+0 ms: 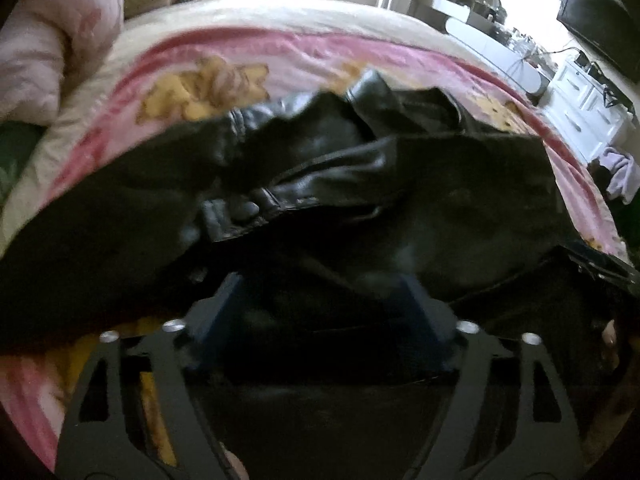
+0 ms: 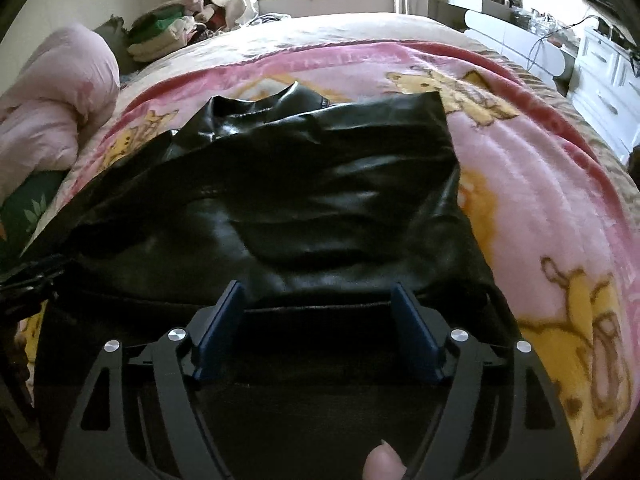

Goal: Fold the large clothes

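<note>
While the black leather jacket (image 2: 304, 200) lies crumpled on the pink blanket (image 2: 532, 184) of the bed, the left gripper (image 1: 320, 292) and right gripper (image 2: 318, 300) hang over its near edge, fingers spread wide, gripping nothing.

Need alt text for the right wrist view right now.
A black leather jacket lies spread on a pink cartoon-print blanket covering a bed. The right gripper hovers at its near edge, jaws open, nothing held.
</note>
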The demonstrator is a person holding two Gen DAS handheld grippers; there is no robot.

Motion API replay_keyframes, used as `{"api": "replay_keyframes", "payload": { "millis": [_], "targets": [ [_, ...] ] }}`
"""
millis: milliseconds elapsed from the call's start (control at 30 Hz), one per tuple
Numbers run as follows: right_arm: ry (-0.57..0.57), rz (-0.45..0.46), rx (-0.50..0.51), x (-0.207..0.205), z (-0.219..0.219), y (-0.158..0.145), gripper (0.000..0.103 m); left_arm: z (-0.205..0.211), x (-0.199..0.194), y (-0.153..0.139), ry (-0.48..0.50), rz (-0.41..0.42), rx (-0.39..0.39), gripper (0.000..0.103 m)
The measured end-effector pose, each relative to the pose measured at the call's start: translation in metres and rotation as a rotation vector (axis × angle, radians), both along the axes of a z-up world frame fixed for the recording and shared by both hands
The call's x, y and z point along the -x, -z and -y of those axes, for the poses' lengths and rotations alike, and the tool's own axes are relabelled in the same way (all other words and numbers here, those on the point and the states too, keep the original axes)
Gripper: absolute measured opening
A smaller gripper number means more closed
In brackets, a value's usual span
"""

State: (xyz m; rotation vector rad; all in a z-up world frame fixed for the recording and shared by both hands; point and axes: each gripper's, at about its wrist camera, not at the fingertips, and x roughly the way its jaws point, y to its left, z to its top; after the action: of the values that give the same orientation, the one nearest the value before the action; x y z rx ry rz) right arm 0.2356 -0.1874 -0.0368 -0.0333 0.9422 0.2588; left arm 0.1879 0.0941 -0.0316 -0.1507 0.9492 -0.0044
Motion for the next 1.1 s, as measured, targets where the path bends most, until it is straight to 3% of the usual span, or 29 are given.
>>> {"api": "replay_keyframes", "payload": {
  "millis": [67, 133, 200, 533, 767, 1100],
  "targets": [
    [-0.004, 0.005, -0.012, 0.003, 0.001, -0.004, 0.083, -0.003, 0.002, -0.004, -0.012, 0.001, 0.011, 0.08],
    [-0.008, 0.01, -0.019, 0.005, 0.0, -0.007, 0.09, -0.005, 0.005, -0.007, -0.029, 0.009, 0.017, 0.094],
    [-0.011, 0.014, -0.024, 0.008, -0.003, -0.011, 0.096, -0.008, 0.009, -0.009, -0.069, 0.013, 0.007, 0.094],
    [-0.079, 0.054, -0.033, 0.021, -0.036, -0.028, 0.097, -0.036, 0.026, -0.021, -0.184, 0.03, 0.043, 0.094],
    [-0.14, 0.086, -0.045, 0.024, -0.07, -0.043, 0.098, -0.058, 0.038, -0.031, -0.248, 0.038, 0.001, 0.094],
    [-0.253, 0.122, -0.028, 0.022, -0.131, -0.063, 0.099, -0.103, 0.05, -0.038, -0.387, 0.043, 0.006, 0.094]
  ]
}}
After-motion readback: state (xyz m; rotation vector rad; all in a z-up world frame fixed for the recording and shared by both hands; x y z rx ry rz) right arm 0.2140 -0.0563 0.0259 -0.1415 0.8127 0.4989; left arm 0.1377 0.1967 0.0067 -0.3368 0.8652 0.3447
